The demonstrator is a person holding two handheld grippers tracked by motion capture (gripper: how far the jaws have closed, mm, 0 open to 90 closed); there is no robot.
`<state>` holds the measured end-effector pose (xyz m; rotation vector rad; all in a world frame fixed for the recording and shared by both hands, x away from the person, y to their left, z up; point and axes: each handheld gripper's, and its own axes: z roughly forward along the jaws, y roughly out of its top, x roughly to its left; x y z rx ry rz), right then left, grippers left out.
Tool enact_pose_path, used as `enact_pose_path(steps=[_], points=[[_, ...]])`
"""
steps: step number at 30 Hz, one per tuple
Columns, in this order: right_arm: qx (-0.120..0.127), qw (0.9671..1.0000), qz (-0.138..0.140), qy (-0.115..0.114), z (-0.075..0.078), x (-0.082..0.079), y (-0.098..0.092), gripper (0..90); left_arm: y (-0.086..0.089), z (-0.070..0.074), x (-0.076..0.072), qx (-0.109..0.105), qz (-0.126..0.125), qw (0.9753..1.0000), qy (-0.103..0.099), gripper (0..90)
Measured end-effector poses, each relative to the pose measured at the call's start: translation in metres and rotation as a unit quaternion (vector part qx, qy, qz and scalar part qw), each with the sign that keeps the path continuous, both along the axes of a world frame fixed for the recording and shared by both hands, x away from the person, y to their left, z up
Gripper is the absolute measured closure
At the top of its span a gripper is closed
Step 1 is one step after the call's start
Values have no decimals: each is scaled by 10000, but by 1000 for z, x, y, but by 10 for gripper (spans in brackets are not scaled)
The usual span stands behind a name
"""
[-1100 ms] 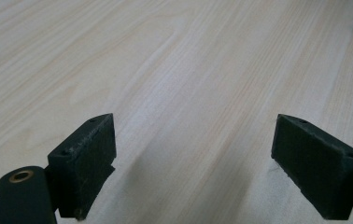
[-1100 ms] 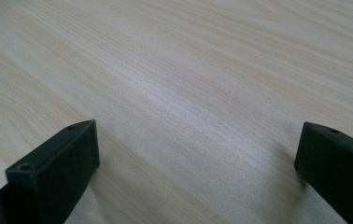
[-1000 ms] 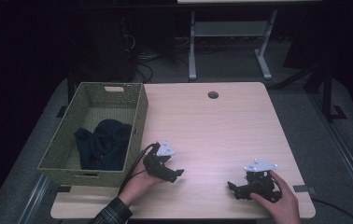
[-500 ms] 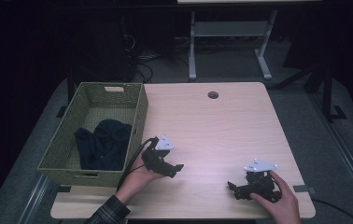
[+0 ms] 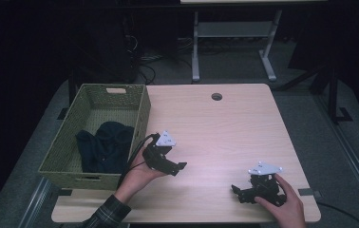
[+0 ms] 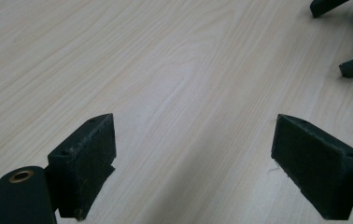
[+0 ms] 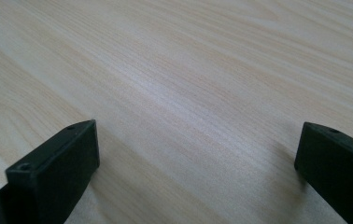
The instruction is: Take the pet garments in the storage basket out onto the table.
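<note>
While the right gripper [image 5: 238, 192] rests low on the table [image 5: 225, 128] near its front right corner, the left gripper [image 5: 180, 167] has drifted slightly toward the basket [image 5: 142, 114] over the last second, lifting a little off the wood. The shift suggests the left hand [image 5: 137, 173] is turning toward the dark cloth [image 5: 106, 145], which lies bunched in the near half of the basket, well apart from both grippers. Nothing has yet been picked up, so the work appears to be at its very start. In the left gripper view the jaws stand wide apart with only bare table between them; the tips of the other gripper show at the upper right. In the right gripper view the jaws are likewise spread fully, empty, hovering just above the wood grain and touching nothing.
</note>
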<state>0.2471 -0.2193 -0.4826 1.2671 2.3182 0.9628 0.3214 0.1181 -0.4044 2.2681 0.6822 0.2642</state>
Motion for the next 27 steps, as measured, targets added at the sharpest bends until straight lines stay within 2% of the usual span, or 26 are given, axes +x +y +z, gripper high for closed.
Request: enact_pose_path(steps=[5,15,27], points=[[2,10000,-1,-2,0,0,0,0,0,6,1,-12,-55,10000,19,133],[-1,10000,2,-4,0,0,0,0,5,26,7,-36,-134,9999,-1,133],[-2,10000,4,-5,0,0,0,0,23,45,13,-166,0,9999,-49,133]])
